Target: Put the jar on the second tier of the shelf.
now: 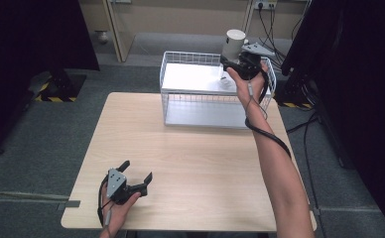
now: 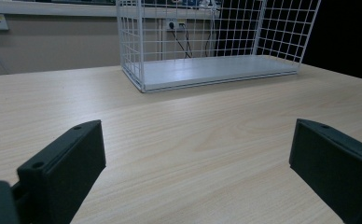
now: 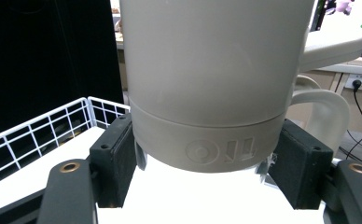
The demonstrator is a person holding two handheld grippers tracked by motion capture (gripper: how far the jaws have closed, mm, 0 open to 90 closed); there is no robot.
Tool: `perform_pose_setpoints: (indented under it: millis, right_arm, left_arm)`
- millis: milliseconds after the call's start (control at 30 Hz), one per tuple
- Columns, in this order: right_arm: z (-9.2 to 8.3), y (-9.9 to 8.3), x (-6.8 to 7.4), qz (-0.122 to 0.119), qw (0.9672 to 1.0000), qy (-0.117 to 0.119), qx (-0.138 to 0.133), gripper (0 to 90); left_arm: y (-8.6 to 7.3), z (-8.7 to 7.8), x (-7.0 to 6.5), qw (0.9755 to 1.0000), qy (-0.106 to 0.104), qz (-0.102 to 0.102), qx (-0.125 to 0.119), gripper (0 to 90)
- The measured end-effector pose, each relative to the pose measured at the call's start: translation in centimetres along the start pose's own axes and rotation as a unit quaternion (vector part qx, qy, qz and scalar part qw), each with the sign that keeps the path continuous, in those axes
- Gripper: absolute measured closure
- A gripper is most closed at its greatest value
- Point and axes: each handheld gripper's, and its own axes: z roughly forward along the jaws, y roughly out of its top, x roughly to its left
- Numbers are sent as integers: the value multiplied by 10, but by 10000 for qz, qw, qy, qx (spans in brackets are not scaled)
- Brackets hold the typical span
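1. My right claw was clamped on a pale grey-beige cylindrical mug with a handle; in the right gripper view both pads pressed its lower band from either side.
2. I had the mug upright and in the air over the far right corner of the white wire basket, which stood at the far edge of the light wooden surface.
3. I judged the pickup and carry done; lowering the mug to the white floor of the basket and letting go remained.
4. The mug's bottom had not yet touched that floor, as far as I could tell.
5. My left claw rested near the surface's near left corner, its jaws wide apart with nothing between them.
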Motion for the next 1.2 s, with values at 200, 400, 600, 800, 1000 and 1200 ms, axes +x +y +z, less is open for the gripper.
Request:
perform_pose_setpoints:
  millis: [200, 400, 600, 800, 1000, 1200]
  right_arm:
    - [6, -5, 0, 5, 9999, -29, 109, 312]
    - [9, -7, 0, -5, 9999, -24, 139, 312]
    - [11, -8, 0, -16, 9999, -30, 122, 309]
    - [12, -7, -1, 56, 9999, 11, 154, 294]
    - [9, -4, 0, 190, 9997, -8, 160, 183]
    - [6, -8, 3, 334, 9990, 136, 273, 74]
  left_arm:
    - [0, 0, 0, 10000, -4, -5, -10, 30]
    - [0, 0, 0, 10000, -11, -10, -15, 30]
    - [0, 0, 0, 10000, -11, 0, -3, 30]
    - [0, 0, 0, 10000, -13, 14, -9, 30]
    - [0, 0, 0, 10000, -10, 15, 8, 30]
    - [0, 0, 0, 10000, -7, 27, 2, 30]
